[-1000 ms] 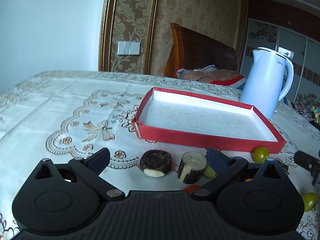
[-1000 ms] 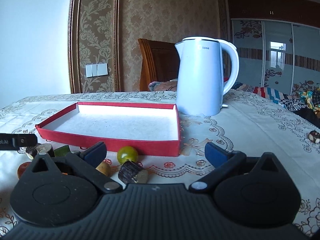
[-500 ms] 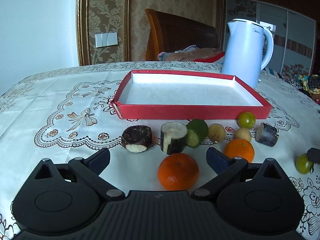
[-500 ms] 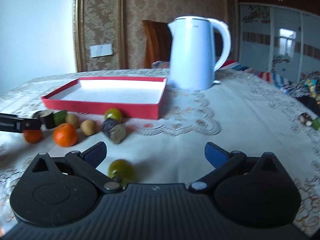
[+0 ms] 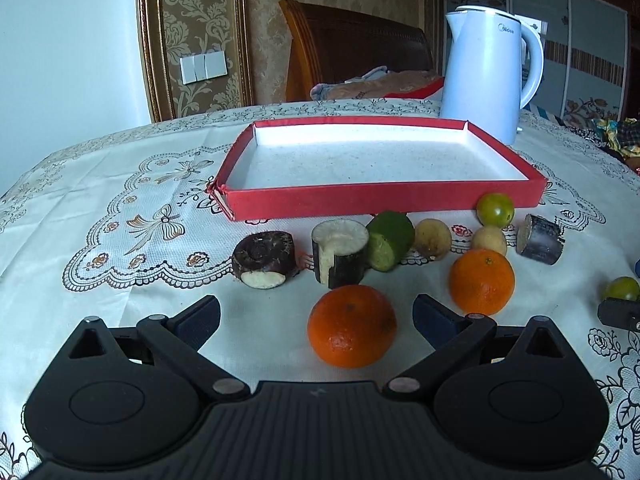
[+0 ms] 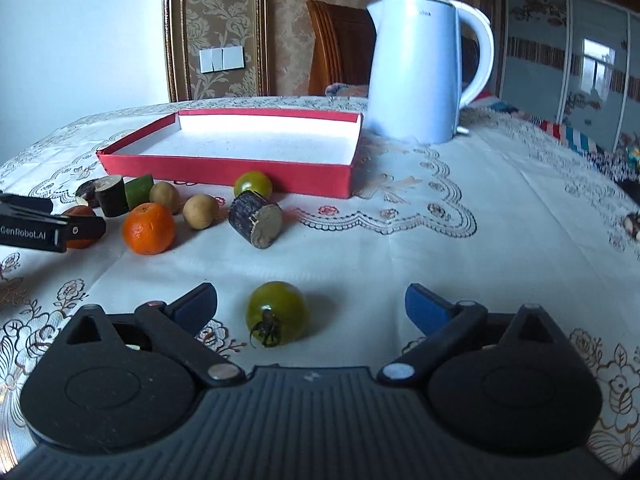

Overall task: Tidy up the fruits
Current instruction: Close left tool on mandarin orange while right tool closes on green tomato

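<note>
An empty red tray [image 5: 384,200] with a white floor lies on the tablecloth. In front of it lie two oranges [image 5: 352,326] [image 5: 481,281], dark sugarcane pieces [image 5: 264,259] [image 5: 340,253] [image 5: 540,239], a green piece [image 5: 390,240], two small brown fruits [image 5: 433,238] and green tomatoes [image 5: 495,209]. My left gripper [image 5: 316,314] is open, with the near orange between its fingers, untouched. My right gripper [image 6: 311,306] is open around a green tomato [image 6: 277,314] on the cloth. The tray [image 6: 224,168] and the fruit row also show in the right wrist view.
A white electric kettle [image 5: 486,74] stands behind the tray's right corner. A wooden chair [image 5: 352,48] is behind the table. The left gripper's side [image 6: 36,230] reaches into the right wrist view at far left.
Both grippers have pulled back and risen from the tray. The fruit row has come fully into view, an orange now lies between my left fingers and a green tomato between my right fingers.
</note>
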### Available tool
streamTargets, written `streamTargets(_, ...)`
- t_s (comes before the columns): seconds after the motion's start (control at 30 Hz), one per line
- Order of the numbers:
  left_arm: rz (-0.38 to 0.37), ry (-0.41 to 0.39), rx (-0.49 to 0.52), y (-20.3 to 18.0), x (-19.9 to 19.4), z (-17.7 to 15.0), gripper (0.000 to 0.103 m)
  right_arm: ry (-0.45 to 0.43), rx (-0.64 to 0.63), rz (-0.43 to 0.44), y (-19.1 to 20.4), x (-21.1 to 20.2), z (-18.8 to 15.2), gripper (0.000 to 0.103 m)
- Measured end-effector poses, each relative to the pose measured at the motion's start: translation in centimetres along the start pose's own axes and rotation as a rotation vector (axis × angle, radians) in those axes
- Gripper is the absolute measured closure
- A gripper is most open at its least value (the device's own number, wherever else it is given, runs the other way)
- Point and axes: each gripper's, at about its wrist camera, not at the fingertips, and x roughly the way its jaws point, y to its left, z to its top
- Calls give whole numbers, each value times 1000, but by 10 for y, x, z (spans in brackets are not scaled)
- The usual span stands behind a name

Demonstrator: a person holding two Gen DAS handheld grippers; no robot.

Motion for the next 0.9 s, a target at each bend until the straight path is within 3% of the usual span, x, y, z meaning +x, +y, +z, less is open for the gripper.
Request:
streamTargets(0.23, -14, 18, 18, -3, 2, -1, 0, 20, -21, -4, 4, 4, 0, 7)
streamTargets(0.5, -25, 4, 24, -4, 0, -1, 1, 1, -70, -24, 12, 1, -2, 30)
streamTargets(0.7, -34, -7, 29, -5, -1, -1, 2, -4, -69, -25, 12, 0, -2, 34)
streamTargets(0.83, -30, -1, 19, -3, -1, 0, 16, -12, -60, -24, 11, -1, -2, 38)
streamTargets(0.9, -35, 20, 11, -2, 2, 0, 30, -12, -54, -18, 11, -1, -2, 42)
